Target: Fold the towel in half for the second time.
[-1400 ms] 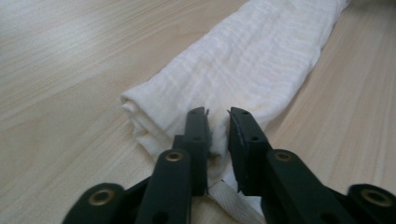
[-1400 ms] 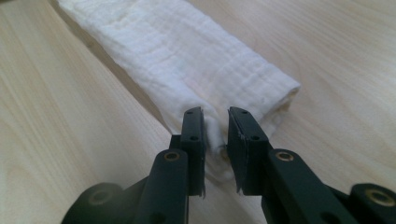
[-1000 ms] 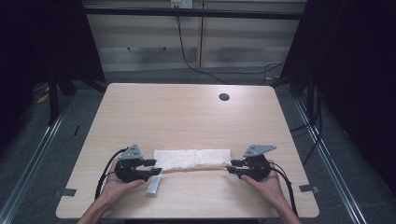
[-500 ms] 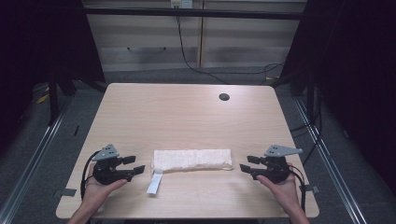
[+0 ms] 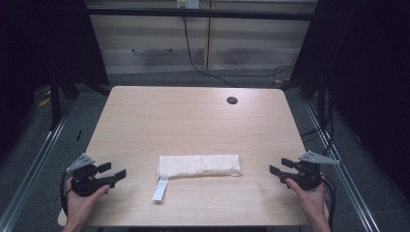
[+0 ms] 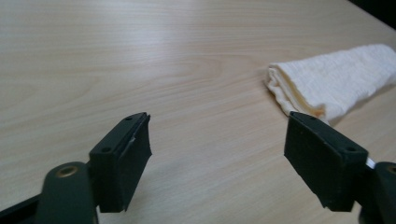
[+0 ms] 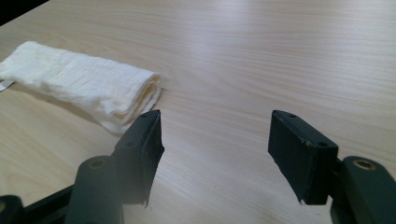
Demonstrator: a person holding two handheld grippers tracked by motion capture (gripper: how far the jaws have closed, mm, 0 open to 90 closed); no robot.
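resting at the near table [image 5: 193,116] edge, the left gripper [image 5: 115,176] and right gripper [image 5: 278,166] both sit released, jaws wide, holding nothing — each well apart from the folded towel [image 5: 199,165] lying flat between them (label strip [image 5: 160,188] poking out at its left end). looks parked outboard so the fold stays undisturbed — likely done.

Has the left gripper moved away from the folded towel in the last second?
Yes. The left gripper has drawn back leftward from the towel, toward the table edge.
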